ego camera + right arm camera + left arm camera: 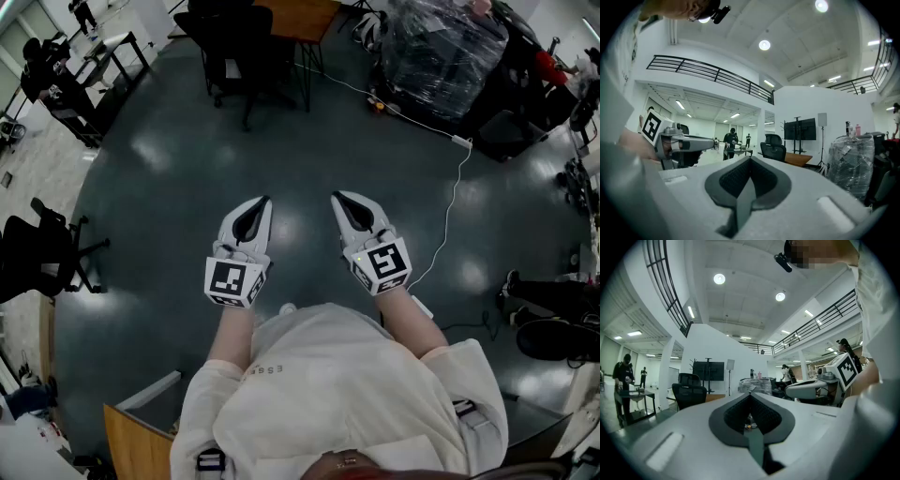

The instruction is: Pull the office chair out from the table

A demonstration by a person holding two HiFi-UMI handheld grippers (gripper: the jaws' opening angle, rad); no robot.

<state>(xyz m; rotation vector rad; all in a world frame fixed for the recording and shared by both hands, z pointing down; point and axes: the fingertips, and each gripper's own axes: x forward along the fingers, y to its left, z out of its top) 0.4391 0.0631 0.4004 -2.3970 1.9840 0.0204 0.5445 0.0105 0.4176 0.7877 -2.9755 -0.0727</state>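
Both grippers are held level over the dark floor (159, 197), near the person's body. The left gripper (262, 204) and the right gripper (339, 200) are each closed tight on nothing. The office chair (230, 45) stands well away at the far side, pushed up against the wooden table (302, 17). A white cable (448, 211) trails across the floor on the right, so a careless step could snag it. The jaws must also open before reaching the chair, or they will only nudge it and it may roll aside.
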